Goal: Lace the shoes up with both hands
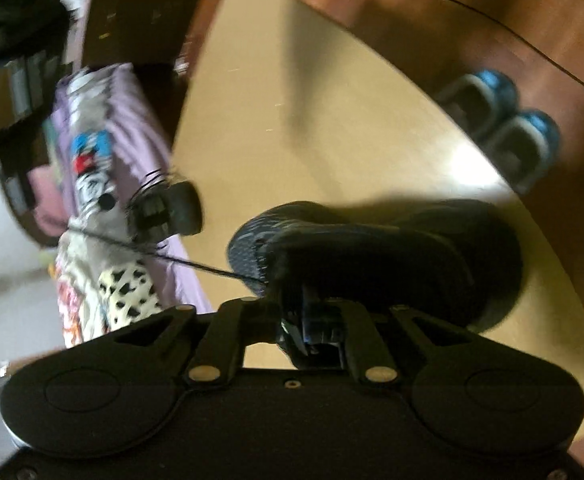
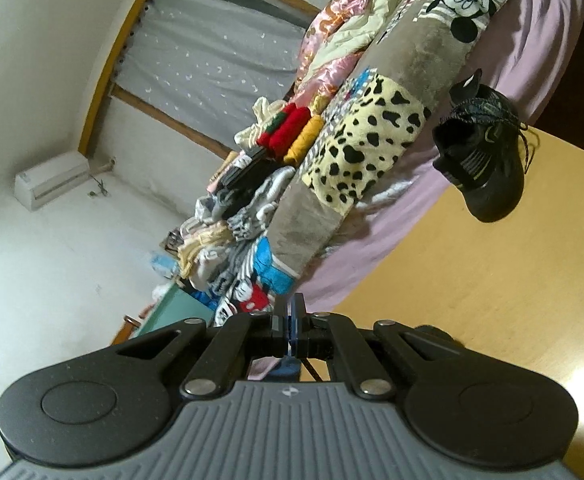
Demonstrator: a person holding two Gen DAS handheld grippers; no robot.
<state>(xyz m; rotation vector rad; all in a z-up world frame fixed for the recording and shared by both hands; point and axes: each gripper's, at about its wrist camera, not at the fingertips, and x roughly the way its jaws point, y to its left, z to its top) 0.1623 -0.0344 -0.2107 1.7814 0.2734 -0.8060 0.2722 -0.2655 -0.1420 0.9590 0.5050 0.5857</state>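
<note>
Black plastic fills the foot of both wrist views. The left gripper (image 1: 312, 328) has its fingers drawn close together on the near edge of a dark shoe (image 1: 372, 256); the blur does not let me tell just what part they pinch. That shoe lies on a pale wooden table (image 1: 332, 100), and a thin black lace (image 1: 195, 262) runs taut from it off to the left, passing beside another black gripper-like piece (image 1: 167, 208) seen from that side. Where the lace ends I cannot tell.

The right gripper (image 2: 289, 332) has its jaws pressed together, with a thin dark cord (image 2: 312, 372) showing just beneath them; whether they clamp it is not clear.

Further off in the right wrist view a second black shoe (image 2: 488, 156), laced with speckled laces, sits at the far edge of the same yellowish table (image 2: 492, 300). Beyond the table is a bed with a lilac sheet (image 2: 532, 40), a patchwork blanket (image 2: 372, 140) with cartoon prints and heaped clothes (image 2: 251, 200). Behind stand a white wall, an air conditioner (image 2: 51, 180) and a curtained window (image 2: 211, 48). In the left view, reddish floor (image 1: 492, 40) holds a pair of blue slippers (image 1: 504, 120).
</note>
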